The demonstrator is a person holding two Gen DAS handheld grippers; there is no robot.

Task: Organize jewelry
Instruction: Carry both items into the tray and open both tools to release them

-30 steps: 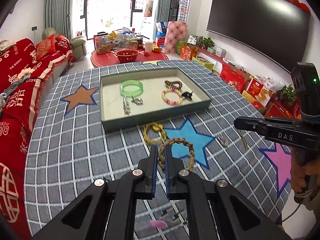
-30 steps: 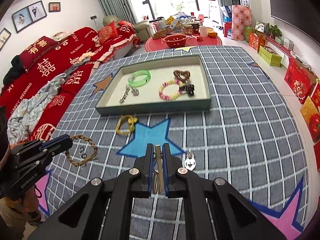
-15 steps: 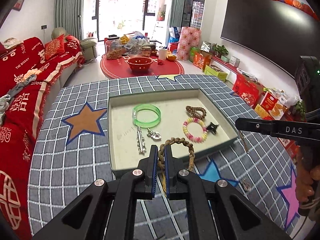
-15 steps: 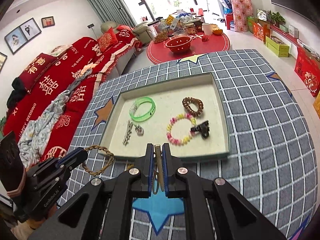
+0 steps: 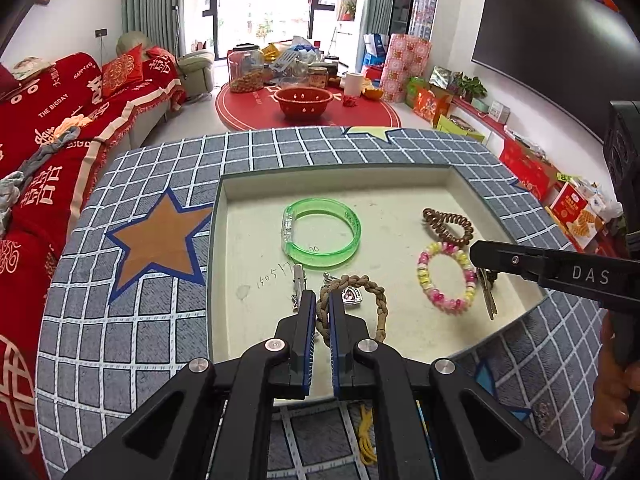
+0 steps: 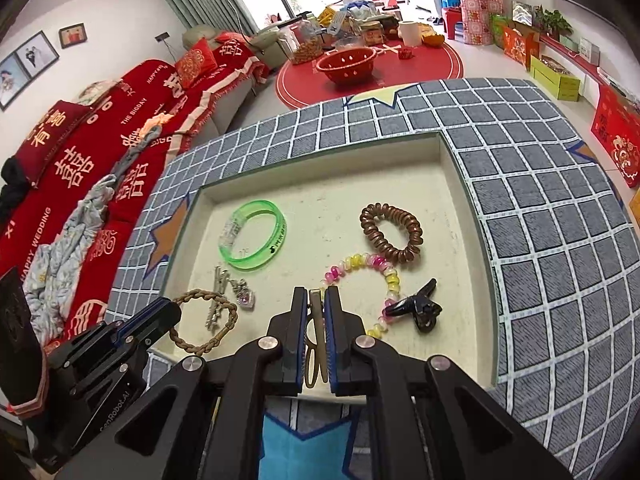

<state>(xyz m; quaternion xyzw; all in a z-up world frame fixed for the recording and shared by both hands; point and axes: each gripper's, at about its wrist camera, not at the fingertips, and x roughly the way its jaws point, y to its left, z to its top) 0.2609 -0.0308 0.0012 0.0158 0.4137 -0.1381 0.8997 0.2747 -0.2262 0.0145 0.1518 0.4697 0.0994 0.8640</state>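
Both grippers have carried their loads from over the star-patterned table (image 5: 152,364) to above the tray (image 5: 340,172) since a second ago. I see my left gripper (image 5: 319,308) clamped narrow on a braided brown bracelet (image 5: 378,300), whose loop hangs past the fingertips over the tray's near part. My right gripper (image 6: 316,304) is pinched tight on a thin gold hair clip (image 6: 316,344), poised over the tray's near edge.

Lying in the tray are a green bangle (image 5: 322,232), a silver clip (image 5: 298,280) and a heart charm (image 5: 350,295) just beneath the braided loop, a brown coil hair tie (image 6: 390,232), a pink-and-yellow bead bracelet (image 6: 360,268) and a black claw clip (image 6: 418,306) touching those beads. The bead bracelet and claw clip sit just right of my right gripper's fingertips. A yellow cord (image 5: 366,436) remains on the table under my left gripper.
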